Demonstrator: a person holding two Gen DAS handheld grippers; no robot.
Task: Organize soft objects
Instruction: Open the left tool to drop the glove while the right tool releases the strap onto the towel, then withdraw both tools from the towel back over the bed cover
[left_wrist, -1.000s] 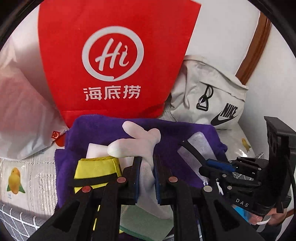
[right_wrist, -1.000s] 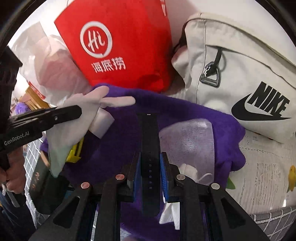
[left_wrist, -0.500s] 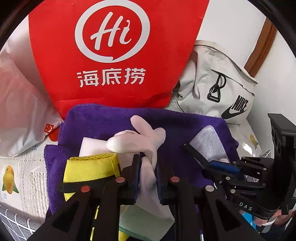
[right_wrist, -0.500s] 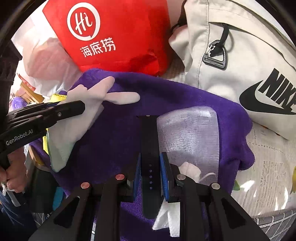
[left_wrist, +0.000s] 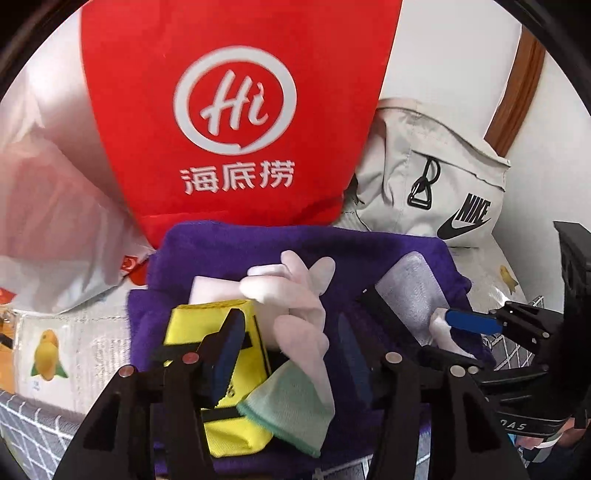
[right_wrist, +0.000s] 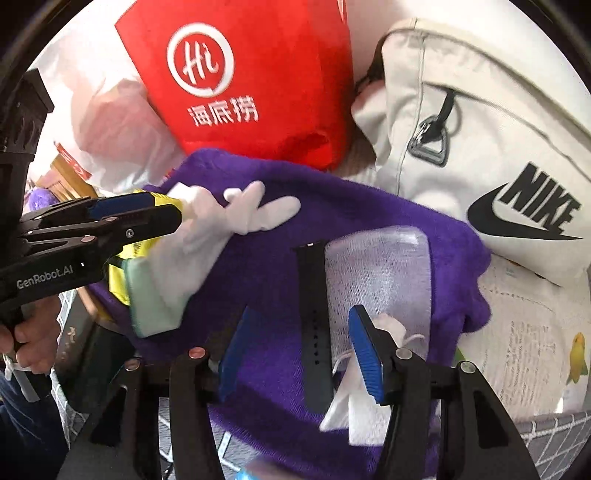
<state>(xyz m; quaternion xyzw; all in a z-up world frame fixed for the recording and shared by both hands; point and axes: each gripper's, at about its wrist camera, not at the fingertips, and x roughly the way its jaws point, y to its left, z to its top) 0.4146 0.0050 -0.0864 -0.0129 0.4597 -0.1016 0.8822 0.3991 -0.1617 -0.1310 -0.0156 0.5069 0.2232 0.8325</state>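
A purple towel (left_wrist: 258, 247) (right_wrist: 369, 221) lies spread with soft things on it. A white glove with a mint cuff (left_wrist: 303, 325) (right_wrist: 221, 225) lies on it, next to a yellow pouch (left_wrist: 221, 369) and a white block (left_wrist: 214, 291). My left gripper (left_wrist: 291, 354) is open, its jaws either side of the glove. A black watch strap (right_wrist: 314, 325) lies beside a clear mesh packet (right_wrist: 380, 273) and white tissue (right_wrist: 362, 402). My right gripper (right_wrist: 299, 350) is open around the strap.
A red Haidilao bag (left_wrist: 236, 110) (right_wrist: 240, 74) stands behind the towel. A beige Nike bag (left_wrist: 443, 192) (right_wrist: 480, 147) is at the right, a white plastic bag (left_wrist: 48, 221) at the left. A printed cloth with bird pictures (left_wrist: 74, 350) covers the surface.
Both grippers were shut, the left on the glove and the right on the strap. Both have opened, and the glove and strap now lie on the towel.
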